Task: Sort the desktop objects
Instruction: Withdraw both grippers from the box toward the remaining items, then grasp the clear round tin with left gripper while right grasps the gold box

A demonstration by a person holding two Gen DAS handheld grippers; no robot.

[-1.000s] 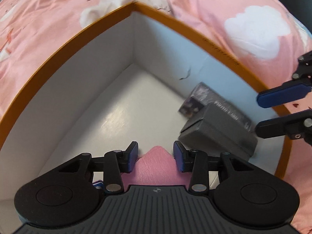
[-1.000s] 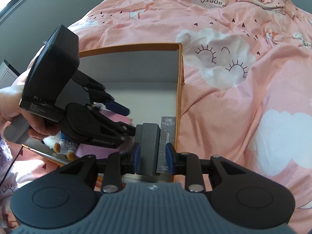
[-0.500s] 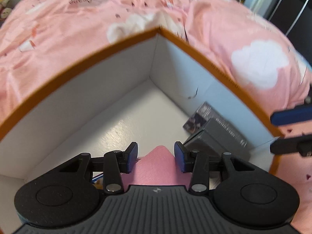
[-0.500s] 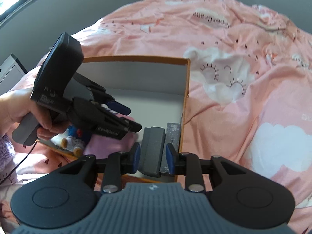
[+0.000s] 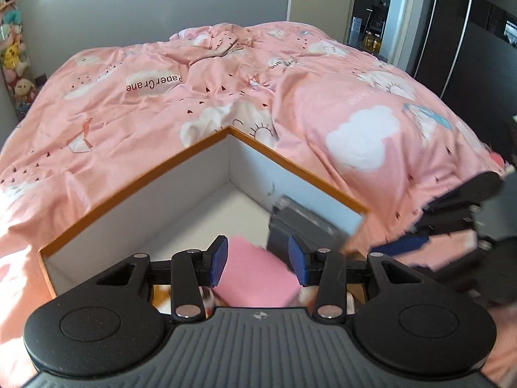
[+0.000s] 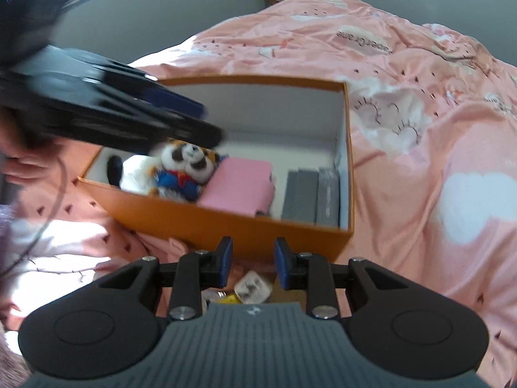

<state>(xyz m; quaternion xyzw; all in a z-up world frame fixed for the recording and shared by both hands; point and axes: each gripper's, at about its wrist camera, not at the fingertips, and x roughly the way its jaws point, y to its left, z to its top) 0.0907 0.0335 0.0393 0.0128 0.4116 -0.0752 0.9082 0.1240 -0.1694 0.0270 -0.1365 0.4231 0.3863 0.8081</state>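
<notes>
Both tongs, the left gripper point(image 5: 258, 260) and the right gripper point(image 6: 251, 263), are seen apart and empty, now drawn back from the orange box point(image 6: 226, 223). Inside it the grey boxes point(image 6: 311, 195), released earlier, are left beside the pink wallet point(image 6: 240, 190) and plush toy point(image 6: 185, 169).

A matt orange cardboard box point(image 6: 226, 223) with smooth white inner walls is being seen on a soft, crumpled pink cloth duvet point(image 6: 420, 129); a fuzzy plush toy point(image 6: 181, 168) is lying inside.
</notes>
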